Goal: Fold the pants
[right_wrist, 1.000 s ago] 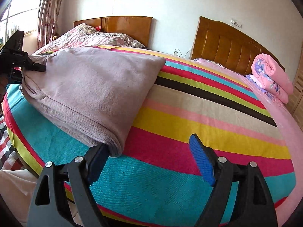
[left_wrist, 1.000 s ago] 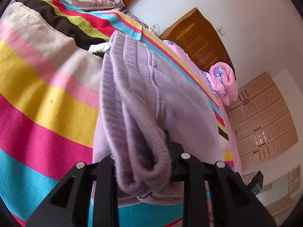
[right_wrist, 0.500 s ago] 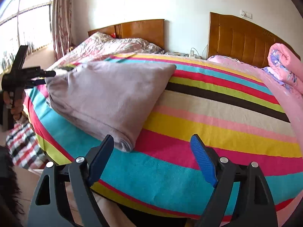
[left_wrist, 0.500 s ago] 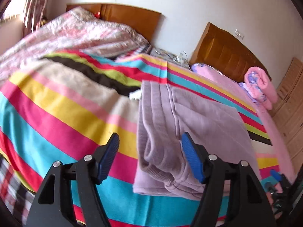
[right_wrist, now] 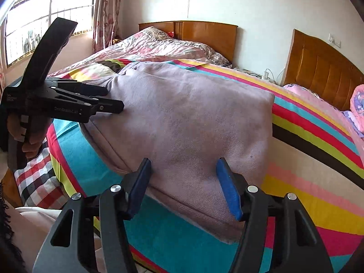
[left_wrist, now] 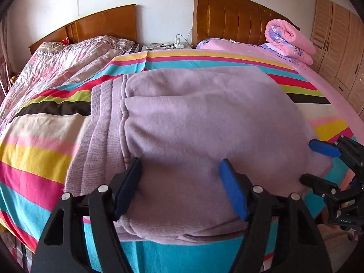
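- The soft lilac fleece pants [left_wrist: 193, 122] are seen folded into 1 compact rectangle on the striped bedspread [left_wrist: 34, 150].
- The left gripper [left_wrist: 182, 186] and right gripper [right_wrist: 184, 182] are spread, grasping nothing (seemingly only tidying remains).

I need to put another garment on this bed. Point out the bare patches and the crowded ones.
Free: the striped blanket left of the folded pants, and the stripes between the pants and the pink sheet. Crowded: the near edge, where the left tool and right tool sit open over the pants. The rolled quilt fills the far corner.
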Demonstrator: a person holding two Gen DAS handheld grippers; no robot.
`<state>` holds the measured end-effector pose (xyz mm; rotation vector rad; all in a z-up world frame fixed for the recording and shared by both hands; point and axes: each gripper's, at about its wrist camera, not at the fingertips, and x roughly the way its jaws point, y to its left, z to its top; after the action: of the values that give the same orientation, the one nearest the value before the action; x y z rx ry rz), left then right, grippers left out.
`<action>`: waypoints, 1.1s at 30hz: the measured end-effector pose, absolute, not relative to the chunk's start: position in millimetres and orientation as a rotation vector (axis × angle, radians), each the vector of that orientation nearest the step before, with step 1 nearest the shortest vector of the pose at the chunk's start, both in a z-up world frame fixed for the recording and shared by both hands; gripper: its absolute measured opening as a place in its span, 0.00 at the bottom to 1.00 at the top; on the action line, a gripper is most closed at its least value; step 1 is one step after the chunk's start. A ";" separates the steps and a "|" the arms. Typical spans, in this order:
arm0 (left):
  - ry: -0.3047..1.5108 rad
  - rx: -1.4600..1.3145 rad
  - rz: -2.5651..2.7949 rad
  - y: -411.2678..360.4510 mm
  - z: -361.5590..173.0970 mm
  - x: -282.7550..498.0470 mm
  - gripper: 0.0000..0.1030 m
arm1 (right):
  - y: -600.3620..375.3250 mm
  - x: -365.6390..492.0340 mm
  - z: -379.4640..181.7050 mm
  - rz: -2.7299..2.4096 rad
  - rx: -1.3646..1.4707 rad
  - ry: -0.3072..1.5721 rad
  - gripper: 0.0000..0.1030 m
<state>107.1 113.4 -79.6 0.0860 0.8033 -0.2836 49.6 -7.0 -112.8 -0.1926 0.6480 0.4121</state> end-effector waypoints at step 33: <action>0.758 0.094 -0.297 111.7 -83.4 102.0 0.77 | -36.7 274.8 -90.5 0.616 -0.154 0.934 0.76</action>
<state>102.0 111.7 -83.4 0.0938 0.7579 -0.2975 274.8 -36.7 -90.5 -0.1541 0.9336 0.6155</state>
